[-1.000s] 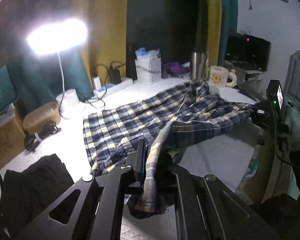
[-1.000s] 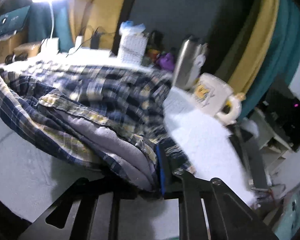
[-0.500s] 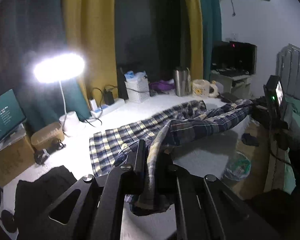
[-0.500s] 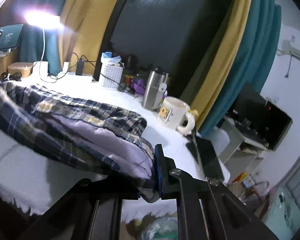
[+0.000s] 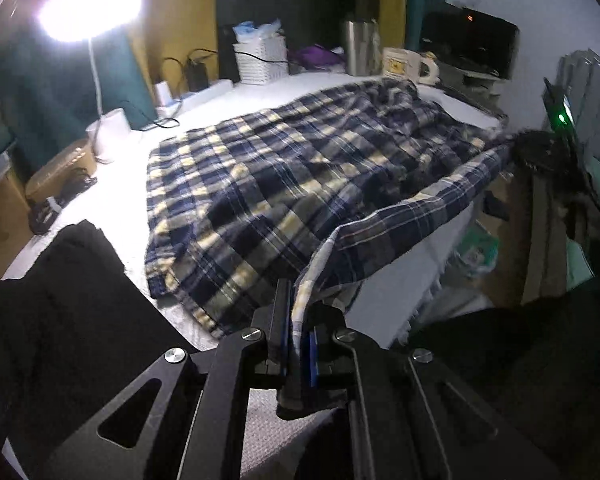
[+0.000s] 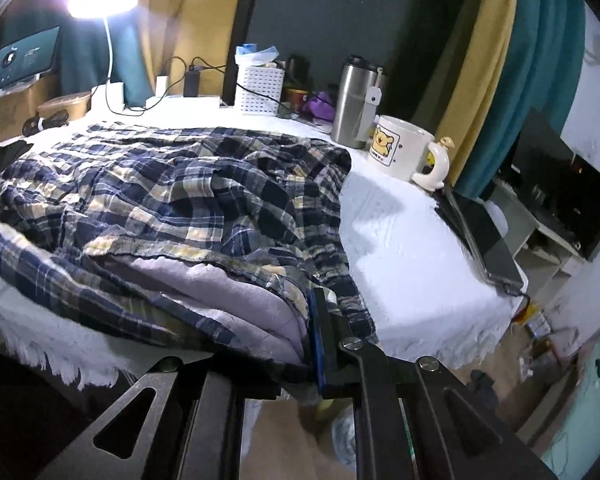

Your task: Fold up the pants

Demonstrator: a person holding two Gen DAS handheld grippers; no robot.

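Note:
The navy and yellow plaid pants (image 5: 283, 168) lie spread across the white-covered table (image 5: 227, 92), the near edge hanging past the table's front. My left gripper (image 5: 297, 328) is shut on the pants' near hem. My right gripper (image 6: 300, 340) is shut on the bunched waist end of the pants (image 6: 171, 200), with the grey lining showing. The right gripper also shows in the left wrist view (image 5: 540, 148) at the far right, holding the stretched edge.
A black garment (image 5: 59, 300) lies at the left. At the back stand a lamp (image 5: 91, 12), white basket (image 6: 259, 88), steel tumbler (image 6: 356, 108) and bear mug (image 6: 400, 152). A laptop (image 6: 484, 240) lies near the table's right edge.
Both grippers, which had lifted the pants high above the table half a second ago, have come down. The pants now lie spread flatter and wider on the table.

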